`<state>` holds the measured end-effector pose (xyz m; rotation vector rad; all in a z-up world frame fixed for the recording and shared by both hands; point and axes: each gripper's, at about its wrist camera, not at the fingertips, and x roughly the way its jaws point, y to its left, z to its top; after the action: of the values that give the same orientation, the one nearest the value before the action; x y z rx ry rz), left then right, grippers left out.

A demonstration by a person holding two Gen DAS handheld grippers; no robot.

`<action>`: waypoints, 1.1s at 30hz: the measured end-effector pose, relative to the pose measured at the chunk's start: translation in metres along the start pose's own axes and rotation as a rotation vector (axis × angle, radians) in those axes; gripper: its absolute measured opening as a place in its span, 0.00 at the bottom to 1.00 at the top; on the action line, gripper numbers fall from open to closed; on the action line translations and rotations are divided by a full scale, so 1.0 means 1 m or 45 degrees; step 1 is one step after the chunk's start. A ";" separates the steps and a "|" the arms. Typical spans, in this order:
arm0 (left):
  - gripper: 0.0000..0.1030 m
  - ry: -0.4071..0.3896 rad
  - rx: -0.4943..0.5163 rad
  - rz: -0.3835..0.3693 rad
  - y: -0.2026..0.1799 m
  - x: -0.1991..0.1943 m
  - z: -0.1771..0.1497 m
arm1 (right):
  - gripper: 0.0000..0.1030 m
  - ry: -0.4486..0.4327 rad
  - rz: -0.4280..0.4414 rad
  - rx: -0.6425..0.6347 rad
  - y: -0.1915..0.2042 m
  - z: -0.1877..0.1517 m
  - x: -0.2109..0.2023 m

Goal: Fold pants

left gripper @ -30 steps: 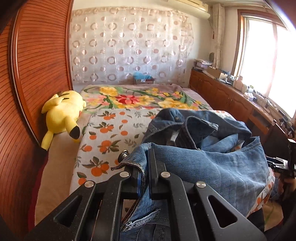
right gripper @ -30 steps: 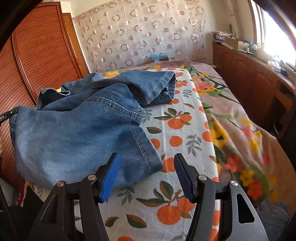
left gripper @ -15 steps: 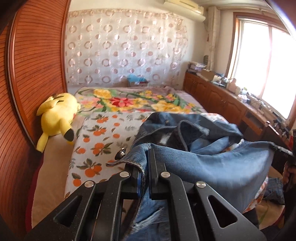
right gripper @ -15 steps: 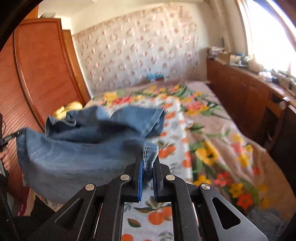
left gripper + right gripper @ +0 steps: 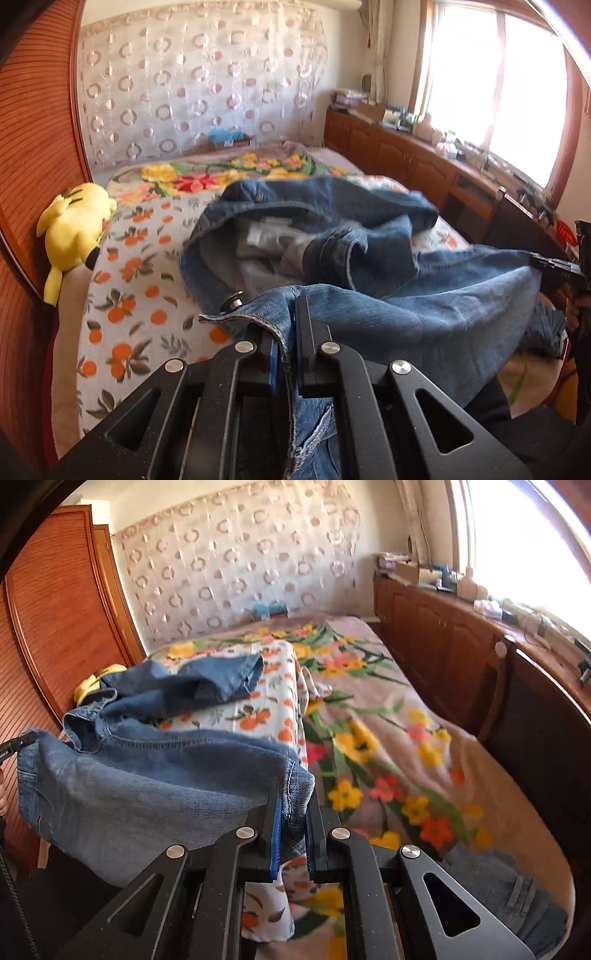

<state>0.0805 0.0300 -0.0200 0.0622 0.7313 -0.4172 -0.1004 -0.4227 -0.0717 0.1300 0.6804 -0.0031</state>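
1. Through the left wrist camera we see our left hand-held gripper (image 5: pixel 286 354) clenched on the waistband of the jeans (image 5: pixel 424 314), which stretch over the bed (image 5: pixel 122 295) beside a yellow plush toy (image 5: pixel 74 229).
2. Through the right wrist camera our right hand-held gripper (image 5: pixel 293 834), its jaws having just been opening slightly, grasps the jeans' (image 5: pixel 147 782) hem, lifted above the bed (image 5: pixel 388 738).

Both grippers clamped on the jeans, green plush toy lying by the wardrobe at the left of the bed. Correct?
Not quite: the plush toy is yellow, not green, as the left wrist view shows. The rest holds: left gripper and right gripper are both clamped on the jeans.
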 end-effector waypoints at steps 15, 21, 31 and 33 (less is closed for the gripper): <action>0.52 -0.050 -0.041 0.017 0.018 -0.023 0.000 | 0.56 -0.186 -0.027 -0.132 0.074 0.048 -0.007; 0.58 -0.043 -0.052 0.058 0.034 -0.008 0.014 | 0.59 -0.153 0.077 -0.201 0.107 0.050 0.060; 0.58 0.046 0.004 0.141 0.057 0.055 0.048 | 0.59 -0.010 0.109 -0.252 0.138 0.080 0.162; 0.58 0.067 0.011 0.151 0.062 0.069 0.055 | 0.59 0.015 0.098 -0.255 0.144 0.077 0.166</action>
<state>0.1858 0.0519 -0.0296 0.1241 0.7733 -0.3064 0.0835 -0.2827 -0.1000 -0.0365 0.6831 0.1392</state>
